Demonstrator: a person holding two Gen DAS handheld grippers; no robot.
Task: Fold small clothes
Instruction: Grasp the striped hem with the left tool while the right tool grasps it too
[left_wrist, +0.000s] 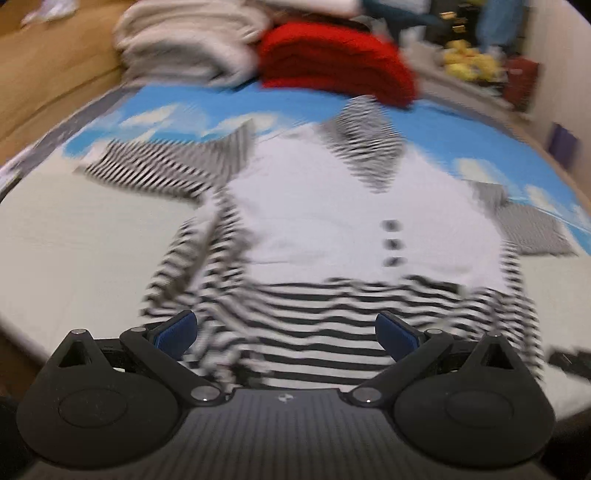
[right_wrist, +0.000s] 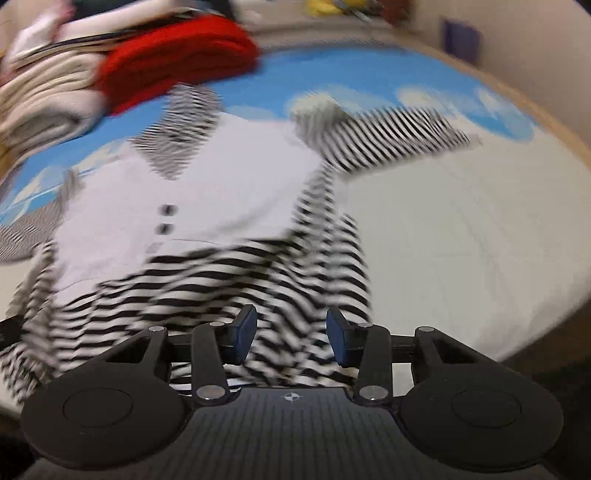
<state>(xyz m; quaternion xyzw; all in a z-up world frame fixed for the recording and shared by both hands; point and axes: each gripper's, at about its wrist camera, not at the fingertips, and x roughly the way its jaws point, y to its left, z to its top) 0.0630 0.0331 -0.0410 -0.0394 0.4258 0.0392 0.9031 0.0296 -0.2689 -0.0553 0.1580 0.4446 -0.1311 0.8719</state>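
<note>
On the blue cloud-print sheet (left_wrist: 236, 103) a white, black-striped child's top (left_wrist: 317, 221) lies flat; left gripper (left_wrist: 286, 334) spread, right gripper (right_wrist: 291, 334) half-spread over the hem, neither visibly pinching. Both should pinch the hem evenly before folding.

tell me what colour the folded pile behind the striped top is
Red, lying beside a beige pile; the left wrist view shows it best.

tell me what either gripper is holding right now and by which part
Nothing is clearly held. The left gripper is wide open over the striped top's hem. The right gripper is half closed astride that hem, but blur hides any pinch.
</note>
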